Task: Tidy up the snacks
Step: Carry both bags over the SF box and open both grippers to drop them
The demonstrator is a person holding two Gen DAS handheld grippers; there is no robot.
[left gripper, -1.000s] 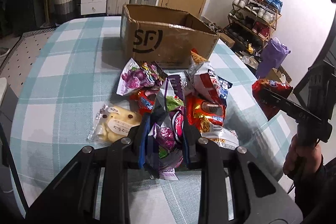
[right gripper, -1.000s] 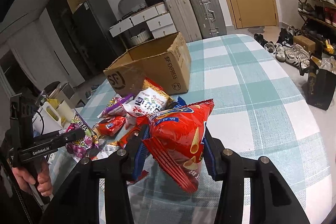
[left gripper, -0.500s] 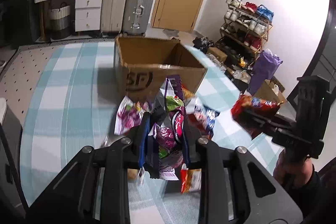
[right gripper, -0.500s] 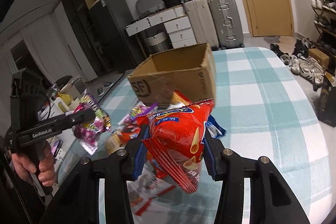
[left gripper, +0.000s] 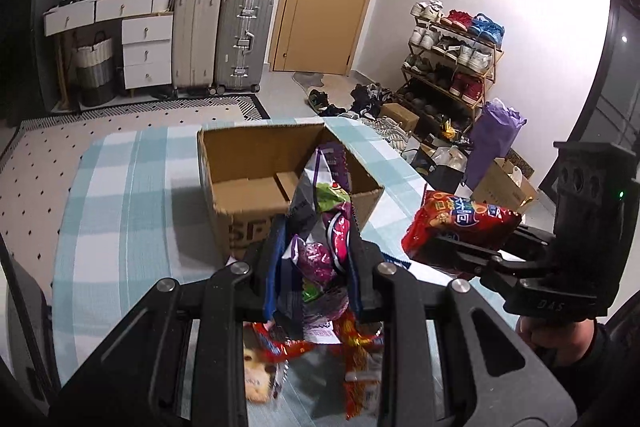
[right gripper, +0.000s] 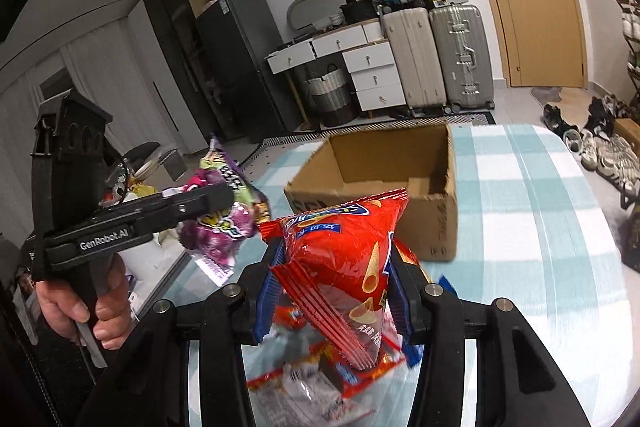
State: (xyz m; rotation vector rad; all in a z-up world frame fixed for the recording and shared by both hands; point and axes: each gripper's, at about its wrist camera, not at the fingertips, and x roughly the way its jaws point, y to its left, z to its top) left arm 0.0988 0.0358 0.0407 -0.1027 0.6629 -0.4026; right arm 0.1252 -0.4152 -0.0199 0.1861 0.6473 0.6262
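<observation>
1. The tablecloth (left gripper: 120, 195) was a pale teal and white check.
2. The cardboard box (left gripper: 256, 163) was plain brown with dark lettering.
3. The chip bag (right gripper: 344, 267) was bright red with a blue logo and little orange cones.
4. The candy bag (left gripper: 320, 251) was mostly purple and pink, bits of green.
5. Both grippers were black, blue pads (right gripper: 268, 303).

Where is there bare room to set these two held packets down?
Inside the cardboard box, whose floor looks bare. Checked tablecloth is free right of the box, and left of it in the left wrist view. Crowded: the snack pile beneath both grippers.
</observation>
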